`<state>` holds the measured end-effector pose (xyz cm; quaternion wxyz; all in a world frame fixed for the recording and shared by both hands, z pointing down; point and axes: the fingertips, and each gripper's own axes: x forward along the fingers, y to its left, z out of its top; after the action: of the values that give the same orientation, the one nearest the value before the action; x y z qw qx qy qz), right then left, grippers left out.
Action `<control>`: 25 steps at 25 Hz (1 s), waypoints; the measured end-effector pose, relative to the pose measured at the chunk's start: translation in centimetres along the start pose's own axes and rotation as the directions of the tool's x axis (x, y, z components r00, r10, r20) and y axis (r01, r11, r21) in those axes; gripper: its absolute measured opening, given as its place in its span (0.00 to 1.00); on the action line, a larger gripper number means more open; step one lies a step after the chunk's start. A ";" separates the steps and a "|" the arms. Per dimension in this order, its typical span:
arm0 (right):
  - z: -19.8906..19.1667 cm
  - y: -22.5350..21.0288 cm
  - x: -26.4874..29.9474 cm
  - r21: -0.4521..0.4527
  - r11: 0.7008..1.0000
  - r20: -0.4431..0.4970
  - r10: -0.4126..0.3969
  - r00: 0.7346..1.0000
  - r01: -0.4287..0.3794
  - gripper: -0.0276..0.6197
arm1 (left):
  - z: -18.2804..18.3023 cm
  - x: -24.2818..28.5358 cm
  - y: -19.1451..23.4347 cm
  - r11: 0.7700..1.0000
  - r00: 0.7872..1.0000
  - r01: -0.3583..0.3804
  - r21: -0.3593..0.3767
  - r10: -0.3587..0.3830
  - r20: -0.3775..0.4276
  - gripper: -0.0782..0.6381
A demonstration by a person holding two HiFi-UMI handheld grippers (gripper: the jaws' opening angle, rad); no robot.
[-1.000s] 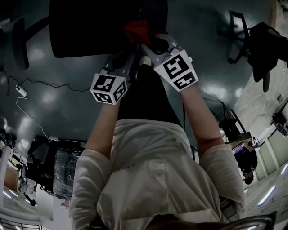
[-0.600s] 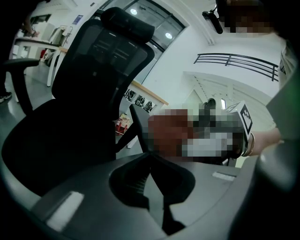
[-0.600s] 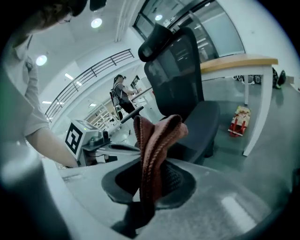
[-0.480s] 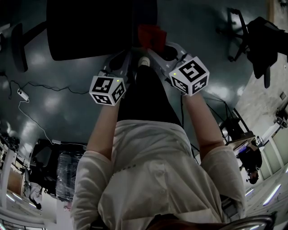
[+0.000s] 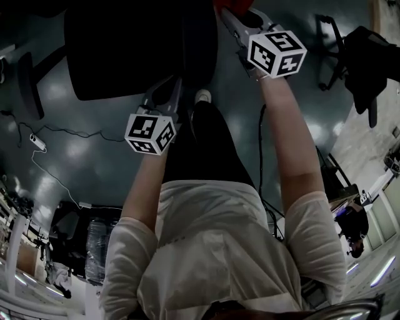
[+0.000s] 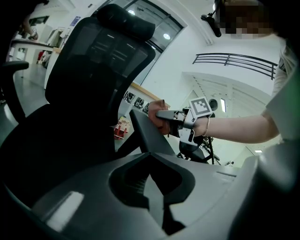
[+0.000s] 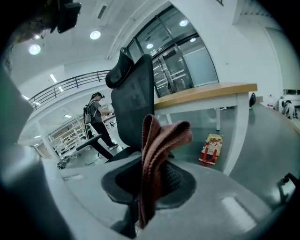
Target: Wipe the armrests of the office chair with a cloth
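The black office chair (image 6: 89,89) stands in front of me. My right gripper (image 5: 230,9) is shut on a reddish-brown cloth (image 7: 157,150), which hangs folded between its jaws. In the left gripper view that cloth (image 6: 154,123) is pressed against the upper end of the chair's right armrest (image 6: 146,138). In the head view this armrest (image 5: 201,44) is a dark strip beside the seat (image 5: 125,50), and only a red edge of the cloth shows at the top. My left gripper (image 5: 176,89) hovers lower beside the armrest, jaws together and holding nothing.
The chair's other armrest (image 5: 28,81) lies at the far left. A cable with a power strip (image 5: 37,142) runs over the floor. Another chair (image 5: 356,56) stands at the right. A wooden-topped table (image 7: 206,96), a red package (image 7: 211,149) and a distant person (image 7: 96,117) are behind.
My right gripper has slid forward along the right armrest with the cloth, toward the top of the head view. The left gripper has stayed nearly still.
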<state>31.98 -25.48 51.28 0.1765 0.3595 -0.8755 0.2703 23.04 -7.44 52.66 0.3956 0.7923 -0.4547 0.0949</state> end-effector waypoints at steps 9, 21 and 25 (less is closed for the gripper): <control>-1.3 1.1 1.1 -0.002 0.998 -0.020 0.055 0.998 -0.055 0.11 | -1.4 0.3 0.3 0.999 0.997 0.037 0.006 -0.037 -0.064 0.13; -7.6 5.7 -5.1 -0.034 0.993 -0.049 0.107 0.993 -0.109 0.11 | -2.5 -0.5 -0.5 1.000 0.999 -0.023 -0.001 0.023 -0.035 0.12; -9.5 7.2 -6.6 -0.016 0.992 -0.057 0.124 0.991 -0.125 0.12 | -3.1 -0.7 -0.9 0.999 0.999 -0.035 -0.018 0.034 -0.019 0.12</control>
<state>32.37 -12.00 52.95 0.1873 0.2947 -0.8936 0.2821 24.01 -4.51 53.90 0.4053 0.7798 -0.4653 0.1052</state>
